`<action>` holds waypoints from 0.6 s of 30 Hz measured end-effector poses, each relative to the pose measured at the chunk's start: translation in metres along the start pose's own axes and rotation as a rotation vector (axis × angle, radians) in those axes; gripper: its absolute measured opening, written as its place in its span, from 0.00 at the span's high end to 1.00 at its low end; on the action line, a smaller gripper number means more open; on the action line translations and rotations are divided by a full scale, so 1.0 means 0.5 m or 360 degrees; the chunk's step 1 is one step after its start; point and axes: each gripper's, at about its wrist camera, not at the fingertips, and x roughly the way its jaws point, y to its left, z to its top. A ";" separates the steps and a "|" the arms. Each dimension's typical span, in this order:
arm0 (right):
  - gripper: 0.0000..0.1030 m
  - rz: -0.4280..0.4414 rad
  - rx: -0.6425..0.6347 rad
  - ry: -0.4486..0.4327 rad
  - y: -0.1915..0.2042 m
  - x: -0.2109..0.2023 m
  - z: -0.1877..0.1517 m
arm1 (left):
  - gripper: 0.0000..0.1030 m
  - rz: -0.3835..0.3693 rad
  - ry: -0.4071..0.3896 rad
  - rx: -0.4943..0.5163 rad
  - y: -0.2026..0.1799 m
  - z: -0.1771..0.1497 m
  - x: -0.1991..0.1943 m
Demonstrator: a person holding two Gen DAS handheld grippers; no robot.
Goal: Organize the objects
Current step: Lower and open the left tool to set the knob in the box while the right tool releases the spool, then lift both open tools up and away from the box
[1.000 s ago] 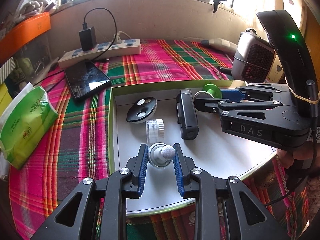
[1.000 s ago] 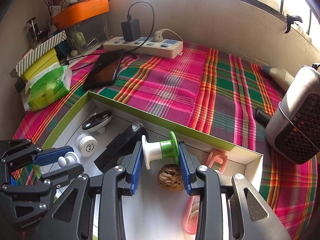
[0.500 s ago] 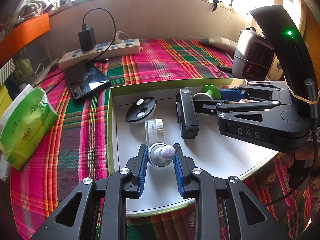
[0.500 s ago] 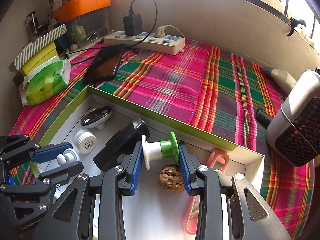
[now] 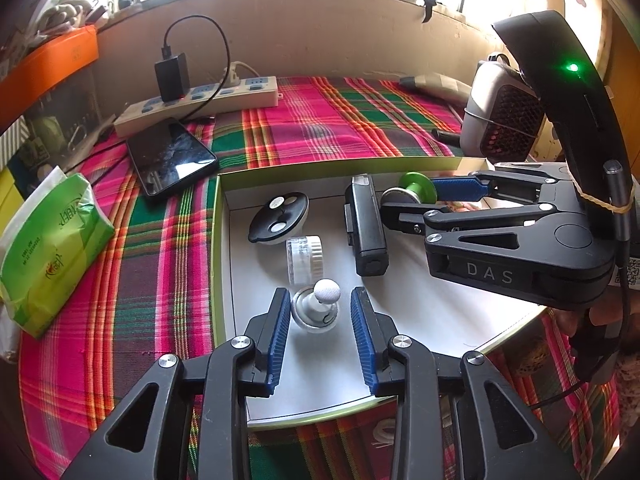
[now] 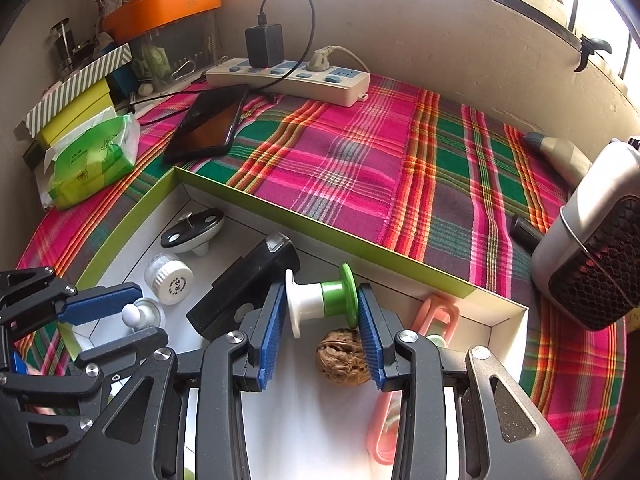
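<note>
A shallow white tray with green walls (image 5: 420, 320) lies on the plaid cloth. In it, a small silver knob with a white ball top (image 5: 316, 312) stands between the blue pads of my left gripper (image 5: 319, 296). Those jaws are opening and stand clear of the knob on both sides. My right gripper (image 6: 321, 292) is also opening. A white-and-green spool (image 6: 320, 302) lies crosswise between its pads, which have drawn just off the spool's ends. A walnut (image 6: 342, 362) sits right below the spool. The right gripper (image 5: 412, 196) reaches in from the right in the left wrist view.
The tray also holds a black oblong device (image 5: 366, 224), a round black-and-white piece (image 5: 278, 218), a clear jar with a white cap (image 5: 304, 256) and a pink clip (image 6: 434, 316). Outside it are a phone (image 5: 170, 156), power strip (image 5: 200, 104), green tissue pack (image 5: 48, 244) and small heater (image 5: 500, 116).
Both grippers' jaws have widened. The left pads have come off the silver knob and the right pads off the spool's ends. Neither hand has shifted.
</note>
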 end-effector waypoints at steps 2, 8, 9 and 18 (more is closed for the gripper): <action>0.54 0.0000 0.0005 -0.0010 -0.001 -0.004 0.000 | 0.70 0.0004 0.0000 0.0002 -0.001 0.001 -0.001; 0.54 -0.0003 0.0004 -0.0035 0.002 -0.016 -0.004 | 0.69 0.0001 -0.0010 -0.0005 0.000 -0.002 -0.010; 0.54 -0.0003 0.0004 -0.0035 0.002 -0.017 -0.005 | 0.68 0.0001 -0.0013 -0.0005 0.001 -0.003 -0.012; 0.54 -0.0009 0.0048 -0.0085 0.002 -0.044 -0.014 | 0.68 0.0002 -0.0048 -0.0004 -0.003 -0.008 -0.036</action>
